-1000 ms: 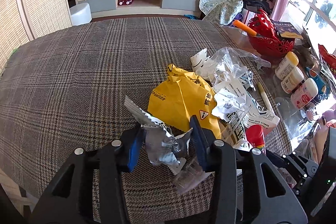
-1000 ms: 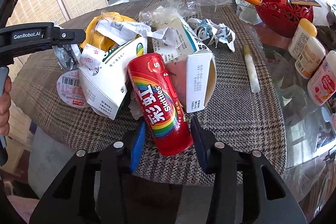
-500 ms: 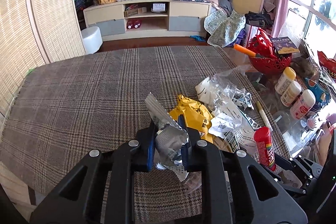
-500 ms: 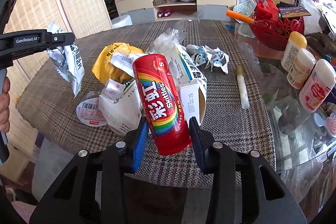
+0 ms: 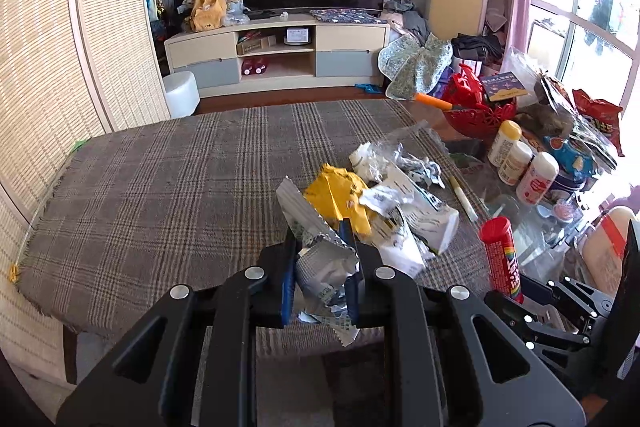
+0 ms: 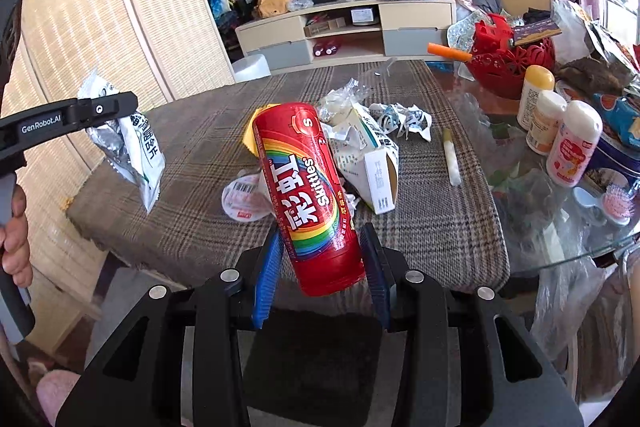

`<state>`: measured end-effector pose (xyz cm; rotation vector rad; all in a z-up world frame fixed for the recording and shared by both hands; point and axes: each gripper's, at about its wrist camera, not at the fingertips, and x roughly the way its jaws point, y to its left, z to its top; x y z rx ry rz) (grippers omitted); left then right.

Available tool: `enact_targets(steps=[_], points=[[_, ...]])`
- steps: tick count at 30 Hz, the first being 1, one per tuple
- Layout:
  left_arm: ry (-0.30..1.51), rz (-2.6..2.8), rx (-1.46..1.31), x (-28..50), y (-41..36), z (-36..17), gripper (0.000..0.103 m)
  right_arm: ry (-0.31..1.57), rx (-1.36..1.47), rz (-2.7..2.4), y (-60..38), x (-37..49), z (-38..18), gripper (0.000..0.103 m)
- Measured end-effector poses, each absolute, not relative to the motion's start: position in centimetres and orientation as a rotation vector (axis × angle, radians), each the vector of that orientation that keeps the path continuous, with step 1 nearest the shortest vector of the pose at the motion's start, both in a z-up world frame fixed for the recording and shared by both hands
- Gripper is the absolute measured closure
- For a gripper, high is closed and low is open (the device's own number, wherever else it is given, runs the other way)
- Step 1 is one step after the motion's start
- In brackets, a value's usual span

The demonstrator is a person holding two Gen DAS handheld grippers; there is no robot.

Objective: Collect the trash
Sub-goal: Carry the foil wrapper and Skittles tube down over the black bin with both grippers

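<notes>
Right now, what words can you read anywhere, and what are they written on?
"Skittles", "彩虹" and a small "S": on the red tube held in the right gripper.
"GenRobot.AI": on the left gripper's black arm.
Silver wrapper, white cartons, bottles: print too small or blurred to read.

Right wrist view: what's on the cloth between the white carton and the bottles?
One pale marker pen on the plaid cloth, between the carton and bottles.

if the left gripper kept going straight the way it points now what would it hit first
Probably the yellow wrapper at the near edge of the trash pile. The left gripper, shut on a silver foil packet, looks raised above the table, so depth is uncertain.
</notes>
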<state>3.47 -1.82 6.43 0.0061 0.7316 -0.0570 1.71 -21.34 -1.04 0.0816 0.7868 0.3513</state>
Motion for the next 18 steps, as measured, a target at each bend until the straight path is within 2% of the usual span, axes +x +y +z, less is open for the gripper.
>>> enact_targets(steps=[7, 18], points=[[0.791, -0.118, -0.014, -2.7, -3.3, 3.1, 0.084, 0.835, 0.084, 0.325, -22.3, -3.7, -3.0, 0.062], [0.955, -0.200, -0.055, -6.3, -5.6, -7.5, 0.085, 1.040, 0.093, 0.324, -21.9, -6.5, -12.8, 0.062]])
